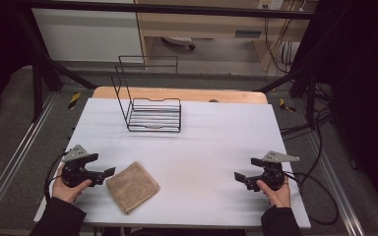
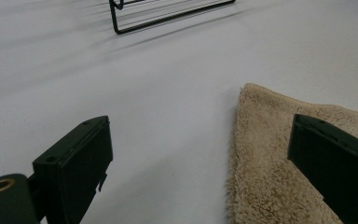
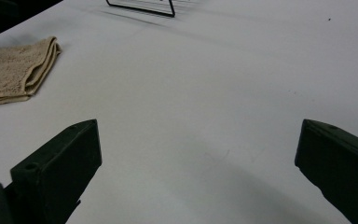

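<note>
So the folded tan towel [image 1: 132,187] sits on the white table [image 1: 216,142] well in front of the black wire rack [image 1: 150,114], over toward the left gripper [image 1: 103,173]. That one's jaws are wide and empty, one hanging over the towel's near edge. The right gripper [image 1: 245,168], also spread wide and empty, is well apart from the towel, so I'd guess the left goes first.
</note>
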The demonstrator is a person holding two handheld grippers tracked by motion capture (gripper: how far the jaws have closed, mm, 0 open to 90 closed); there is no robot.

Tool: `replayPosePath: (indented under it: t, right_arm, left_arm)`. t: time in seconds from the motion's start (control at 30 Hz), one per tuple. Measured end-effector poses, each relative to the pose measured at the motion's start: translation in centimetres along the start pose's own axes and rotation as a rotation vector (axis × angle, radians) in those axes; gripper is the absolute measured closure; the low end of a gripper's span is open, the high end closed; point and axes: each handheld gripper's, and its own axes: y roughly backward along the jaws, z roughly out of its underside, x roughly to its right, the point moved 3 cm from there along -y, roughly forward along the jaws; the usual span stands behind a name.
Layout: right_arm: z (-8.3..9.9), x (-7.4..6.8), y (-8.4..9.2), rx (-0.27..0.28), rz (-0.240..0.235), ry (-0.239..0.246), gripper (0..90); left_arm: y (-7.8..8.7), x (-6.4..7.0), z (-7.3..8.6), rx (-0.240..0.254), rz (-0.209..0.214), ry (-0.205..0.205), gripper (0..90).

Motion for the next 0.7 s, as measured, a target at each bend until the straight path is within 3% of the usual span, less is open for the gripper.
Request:
replayPosePath:
  t: [0.43,0.7]
  right_arm:
    - [0.02,-0.18,-0.17,-0.007,0.002,0.004,1.3]
    - [-0.06,-0.68,-0.57,-0.017,0.0,0.018,1.3]
  left_arm:
    - [0.25,0.23,0.23,-0.006,-0.004,0.009,7.7]
    - [0.41,0.67,0.56,-0.026,-0.019,0.027,17.5]
